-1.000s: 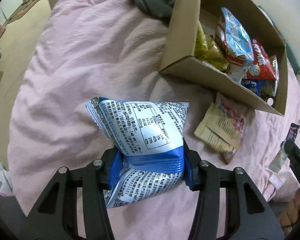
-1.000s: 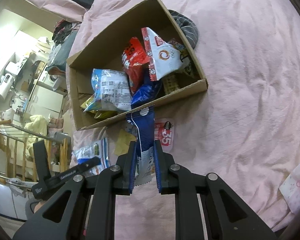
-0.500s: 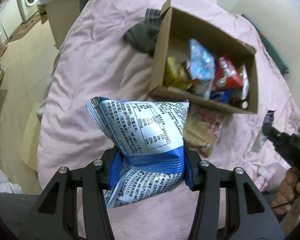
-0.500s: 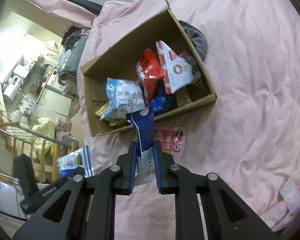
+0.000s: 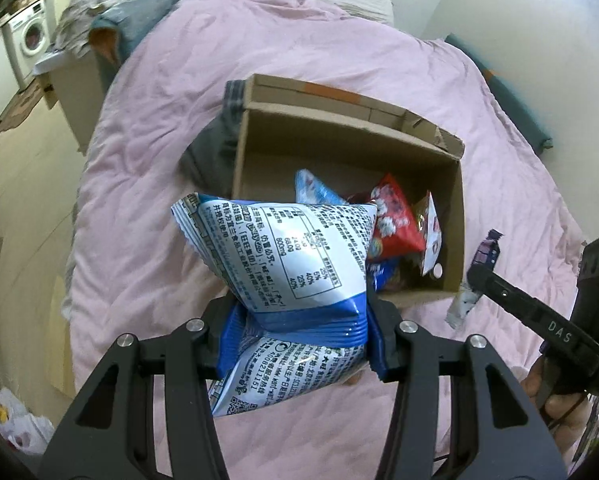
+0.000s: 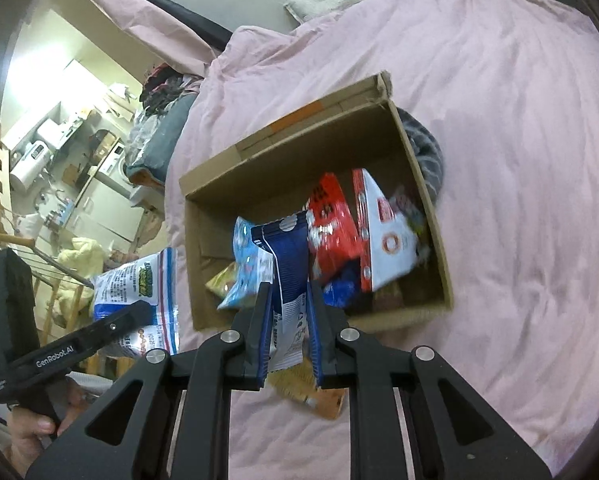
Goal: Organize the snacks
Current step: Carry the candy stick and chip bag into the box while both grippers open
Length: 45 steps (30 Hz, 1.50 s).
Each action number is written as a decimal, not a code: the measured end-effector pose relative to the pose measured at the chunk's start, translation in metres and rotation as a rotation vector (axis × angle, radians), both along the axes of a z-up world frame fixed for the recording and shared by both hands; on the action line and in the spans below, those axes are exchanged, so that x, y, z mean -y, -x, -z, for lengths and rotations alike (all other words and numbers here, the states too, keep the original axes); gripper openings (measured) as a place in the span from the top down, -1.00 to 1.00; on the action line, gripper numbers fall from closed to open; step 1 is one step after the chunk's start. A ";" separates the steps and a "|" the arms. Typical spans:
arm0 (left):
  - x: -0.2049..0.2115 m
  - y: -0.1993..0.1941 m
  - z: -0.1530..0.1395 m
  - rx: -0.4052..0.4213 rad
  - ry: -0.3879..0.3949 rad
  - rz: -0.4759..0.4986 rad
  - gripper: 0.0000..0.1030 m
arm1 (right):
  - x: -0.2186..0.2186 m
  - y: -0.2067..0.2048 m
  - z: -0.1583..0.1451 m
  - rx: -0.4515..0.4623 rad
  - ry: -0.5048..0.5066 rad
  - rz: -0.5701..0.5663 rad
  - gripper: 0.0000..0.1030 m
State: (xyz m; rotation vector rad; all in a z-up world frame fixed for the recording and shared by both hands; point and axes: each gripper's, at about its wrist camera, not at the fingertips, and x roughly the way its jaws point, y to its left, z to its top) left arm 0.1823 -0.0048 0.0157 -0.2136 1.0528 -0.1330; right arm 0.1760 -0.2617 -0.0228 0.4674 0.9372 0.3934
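My left gripper is shut on a puffy blue-and-white snack bag, held in the air in front of the near wall of an open cardboard box on a pink bedspread. My right gripper is shut on a slim dark-blue-and-white packet, also raised near the box. Inside the box stand several bags, among them a red one and a white-and-red one. In the right wrist view the left gripper with its bag shows at the left; in the left wrist view the right gripper and its packet show at the right.
A tan flat packet lies on the bedspread just below the box's near wall. A grey cloth is tucked against the box's left side. Beyond the bed's left edge are floor, a washing machine and cluttered shelves.
Both grippers have risen with their bags. The box now shows from higher up, with its inside open to view, and the loose packets on the bed slid under the held bags.
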 end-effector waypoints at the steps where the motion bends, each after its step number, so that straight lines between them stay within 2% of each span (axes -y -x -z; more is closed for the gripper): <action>1: 0.001 -0.005 0.002 0.001 0.001 0.006 0.09 | -0.001 -0.006 0.001 -0.002 -0.003 0.003 0.67; 4: 0.006 -0.022 0.009 -0.002 0.010 0.014 0.09 | -0.005 -0.022 0.007 -0.014 -0.046 0.012 0.67; 6: 0.008 -0.034 0.014 0.000 0.009 0.017 0.09 | -0.010 -0.031 0.010 -0.014 -0.027 0.008 0.67; 13: 0.020 -0.066 0.029 0.031 -0.060 0.041 0.09 | -0.018 -0.062 0.019 -0.015 -0.016 -0.002 0.67; 18: 0.028 -0.089 0.045 0.024 -0.099 0.060 0.09 | -0.027 -0.077 0.033 -0.044 -0.002 -0.014 0.67; 26: 0.028 -0.116 0.066 -0.014 -0.079 0.042 0.07 | -0.032 -0.099 0.052 -0.089 0.054 -0.013 0.67; 30: 0.022 -0.128 0.074 -0.060 -0.041 -0.002 -0.08 | -0.030 -0.100 0.059 -0.118 0.032 -0.007 0.66; 32: 0.019 -0.129 0.075 -0.066 -0.032 -0.014 -0.12 | -0.029 -0.101 0.059 -0.123 -0.001 -0.018 0.59; 37: 0.019 -0.122 0.066 -0.043 -0.038 0.000 -0.51 | -0.022 -0.099 0.055 -0.121 -0.066 -0.016 0.57; 38: 0.018 -0.119 0.062 -0.028 -0.032 -0.006 -0.54 | -0.020 -0.098 0.054 -0.121 -0.071 -0.006 0.55; 39: 0.017 -0.117 0.059 -0.017 -0.026 -0.012 -0.58 | -0.019 -0.098 0.054 -0.119 -0.080 -0.002 0.44; 41: 0.016 -0.114 0.053 -0.002 -0.019 -0.023 -0.74 | -0.017 -0.095 0.051 -0.110 -0.113 -0.004 -0.04; 42: 0.015 -0.112 0.049 0.007 -0.018 -0.034 -0.80 | -0.016 -0.093 0.047 -0.097 -0.125 0.001 -0.37; 45: 0.011 -0.109 0.039 0.025 -0.001 -0.042 -0.80 | -0.015 -0.090 0.035 -0.047 -0.128 0.014 -0.39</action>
